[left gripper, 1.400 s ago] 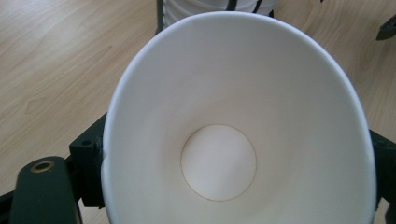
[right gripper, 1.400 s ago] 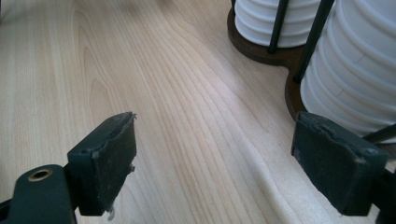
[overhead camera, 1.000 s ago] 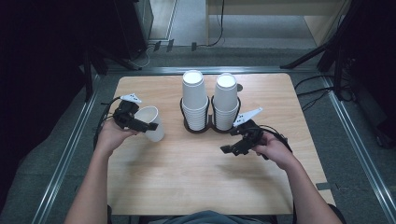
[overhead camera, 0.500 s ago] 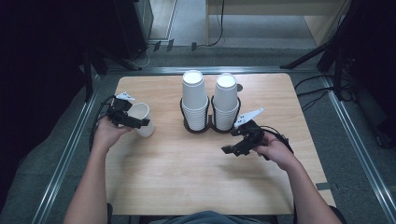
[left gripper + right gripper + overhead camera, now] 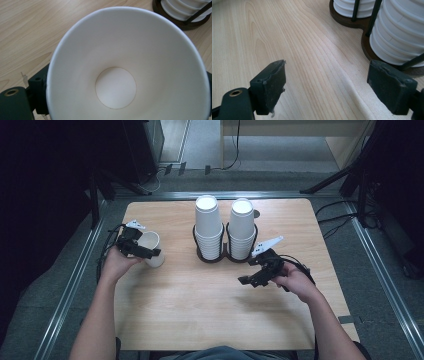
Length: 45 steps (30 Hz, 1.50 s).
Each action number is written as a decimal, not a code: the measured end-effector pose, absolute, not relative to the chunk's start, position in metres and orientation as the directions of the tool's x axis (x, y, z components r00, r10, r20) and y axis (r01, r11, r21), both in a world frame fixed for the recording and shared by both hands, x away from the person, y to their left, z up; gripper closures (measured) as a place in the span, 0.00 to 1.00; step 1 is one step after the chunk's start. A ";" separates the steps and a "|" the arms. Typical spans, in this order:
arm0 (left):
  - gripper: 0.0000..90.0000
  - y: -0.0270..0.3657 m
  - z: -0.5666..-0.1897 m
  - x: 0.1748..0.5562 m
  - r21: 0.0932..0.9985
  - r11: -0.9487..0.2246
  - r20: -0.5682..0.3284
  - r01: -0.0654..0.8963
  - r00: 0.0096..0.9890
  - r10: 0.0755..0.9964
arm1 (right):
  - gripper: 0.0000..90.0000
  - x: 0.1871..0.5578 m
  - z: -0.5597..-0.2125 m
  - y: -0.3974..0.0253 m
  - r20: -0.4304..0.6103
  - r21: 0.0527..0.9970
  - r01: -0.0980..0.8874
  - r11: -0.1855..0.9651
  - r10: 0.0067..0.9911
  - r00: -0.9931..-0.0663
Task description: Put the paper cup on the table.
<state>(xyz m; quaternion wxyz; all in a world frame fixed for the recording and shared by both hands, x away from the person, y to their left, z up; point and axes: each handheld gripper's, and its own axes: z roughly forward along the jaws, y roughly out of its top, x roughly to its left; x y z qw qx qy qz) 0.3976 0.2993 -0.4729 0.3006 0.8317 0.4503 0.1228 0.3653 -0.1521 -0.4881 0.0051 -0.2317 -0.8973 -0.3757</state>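
Note:
A single white paper cup (image 5: pixel 151 248) is near the table's left edge, tilted with its mouth toward the hand, and my left gripper (image 5: pixel 150 251) is shut on it. In the left gripper view I look straight into the empty cup (image 5: pixel 125 67), with a black jaw pressed against its outside at the lower left. Two tall stacks of white cups (image 5: pixel 208 225) (image 5: pixel 242 224) stand in a black wire holder (image 5: pixel 223 254) at the table's middle back. My right gripper (image 5: pixel 248 281) is just in front of the right stack. It is open (image 5: pixel 332 87), low over bare wood with nothing between its pads.
The wooden table (image 5: pixel 200 315) has free room across its front half. The holder's dark base (image 5: pixel 352 21) and the stacked cups (image 5: pixel 402 32) lie close to the right gripper's far side. Metal rails and dark floor surround the table.
My left gripper has carried the single cup a little to the left and tipped it toward the hand. The right gripper has barely moved and stays open.

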 end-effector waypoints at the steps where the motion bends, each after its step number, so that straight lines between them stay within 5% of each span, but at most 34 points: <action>1: 0.05 0.299 -0.474 0.398 0.609 -0.412 -0.078 0.678 0.568 0.819 | 0.17 0.365 -0.488 -0.152 0.182 0.671 0.420 0.611 0.413 -0.892; 25: 0.00 0.305 -0.462 0.393 0.613 -0.353 -0.189 0.707 0.566 0.803 | 0.17 0.365 -0.487 -0.154 0.177 0.671 0.416 0.613 0.413 -0.893; 45: 0.00 0.310 -0.438 0.386 0.608 -0.351 -0.188 0.712 0.560 0.807 | 0.17 0.363 -0.486 -0.153 0.159 0.667 0.401 0.628 0.406 -0.900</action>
